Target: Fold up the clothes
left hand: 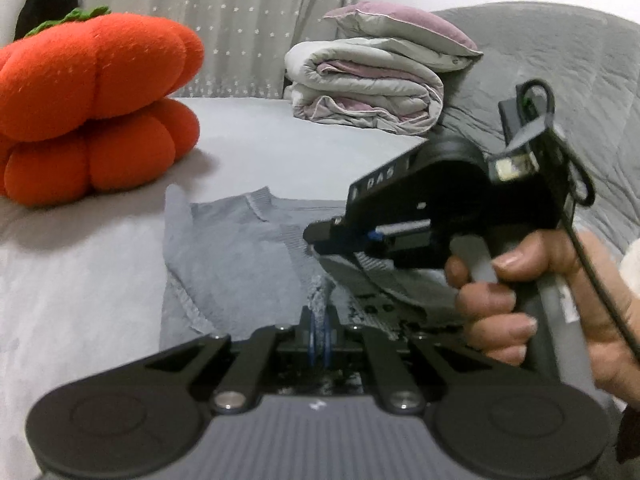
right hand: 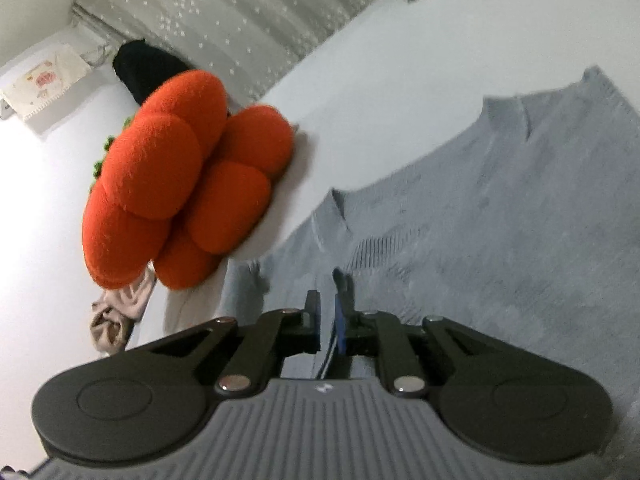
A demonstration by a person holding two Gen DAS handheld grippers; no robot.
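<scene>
An orange pumpkin-shaped plush cushion (left hand: pixel 92 108) with a green stem top sat on the pale bed sheet (left hand: pixel 72 280), in front of a grey curtain (left hand: pixel 240 20) dotted with small white stars. Farther back, a folded grey and mauve quilt (left hand: pixel 360 84) lay with a pillow (left hand: pixel 400 28) stacked on it, beside a grey blanket (left hand: pixel 580 80). A crumpled beige cloth (right hand: pixel 116 312) lay just below the cushion in the right wrist view.

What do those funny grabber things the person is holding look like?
Each is mostly black. The left gripper has two round black discs, silver bolts, a ribbed grey body and blue pads on its fingertips. The right gripper looks just the same. From the side it is shaped like a pistol, with a grey handle, a black cable and small white letters.
</scene>
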